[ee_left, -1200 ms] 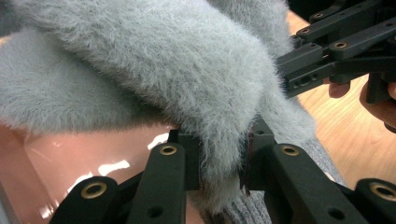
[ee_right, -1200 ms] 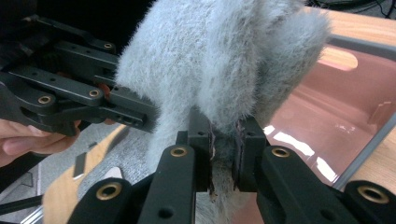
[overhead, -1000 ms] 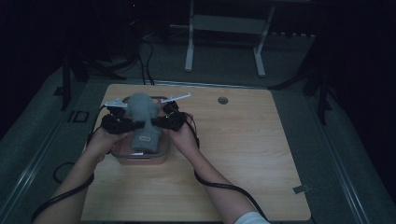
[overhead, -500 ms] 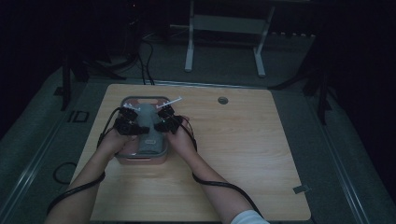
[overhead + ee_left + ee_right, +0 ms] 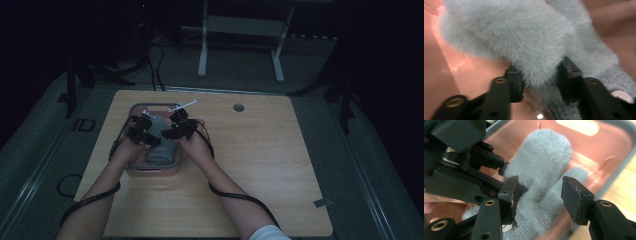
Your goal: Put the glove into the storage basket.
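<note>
Grey fuzzy mitten (image 5: pixel 541 170) lies in the pink tray (image 5: pixel 134 111) on the wooden surface (image 5: pixel 280 165) — the placing step looks done. Both the left gripper (image 5: pixel 539 82) and right gripper (image 5: pixel 537 197) have just been opening, fingers slack around the fur. Next — lift both clear.

No readable text, label or number anywhere

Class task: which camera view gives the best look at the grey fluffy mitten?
The right gripper view: the grey fluffy mitten shows nearly whole, with thumb and knitted cuff, lying in the pink tray. The left gripper view gives a close blur of fur; the high view a small grey shape between the grippers.
</note>
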{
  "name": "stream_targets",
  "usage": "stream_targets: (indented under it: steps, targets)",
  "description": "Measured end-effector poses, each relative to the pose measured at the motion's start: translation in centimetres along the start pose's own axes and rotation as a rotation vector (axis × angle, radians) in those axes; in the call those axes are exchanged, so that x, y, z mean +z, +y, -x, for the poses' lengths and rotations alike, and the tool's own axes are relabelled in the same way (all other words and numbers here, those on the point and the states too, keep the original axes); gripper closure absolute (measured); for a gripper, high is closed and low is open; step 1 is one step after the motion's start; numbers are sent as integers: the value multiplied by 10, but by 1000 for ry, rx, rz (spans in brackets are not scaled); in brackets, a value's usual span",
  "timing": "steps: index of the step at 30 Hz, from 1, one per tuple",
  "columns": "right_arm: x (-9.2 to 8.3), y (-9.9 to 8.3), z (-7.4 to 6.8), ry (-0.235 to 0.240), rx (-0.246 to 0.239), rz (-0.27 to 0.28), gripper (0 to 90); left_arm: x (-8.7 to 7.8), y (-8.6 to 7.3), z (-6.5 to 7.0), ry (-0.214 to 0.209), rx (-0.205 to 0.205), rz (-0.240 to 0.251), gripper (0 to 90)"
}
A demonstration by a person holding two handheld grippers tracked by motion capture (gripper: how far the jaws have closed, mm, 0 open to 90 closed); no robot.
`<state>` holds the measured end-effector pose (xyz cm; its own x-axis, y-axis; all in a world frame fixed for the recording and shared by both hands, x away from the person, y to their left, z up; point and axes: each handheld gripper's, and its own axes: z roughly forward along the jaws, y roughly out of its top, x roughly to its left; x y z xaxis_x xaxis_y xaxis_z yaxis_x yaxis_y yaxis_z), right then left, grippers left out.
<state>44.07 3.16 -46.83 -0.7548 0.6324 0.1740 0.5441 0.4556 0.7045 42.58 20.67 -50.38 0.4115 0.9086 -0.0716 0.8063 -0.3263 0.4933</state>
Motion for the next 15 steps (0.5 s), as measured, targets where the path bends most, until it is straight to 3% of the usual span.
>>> stream_targets:
  steps: [1, 5, 9, 12, 15]
  targets:
    - [-3, 0, 1, 2, -3, 8, 453, -2, 0, 1, 35, 17, 7, 483]
    - [-17, -2, 9, 2, 1, 32, 348, -6, -1, 1, 109, 16, -13, 290]
    - [-25, -6, 18, 9, 23, 50, 303, -4, -1, 5, 153, 49, -32, 257]
    - [-30, -9, 26, 21, 43, 65, 286, -8, 0, 5, 151, 38, -10, 219]
    - [-38, -14, 31, 48, 31, 66, 213, -12, -1, 4, 111, 30, 23, 174]
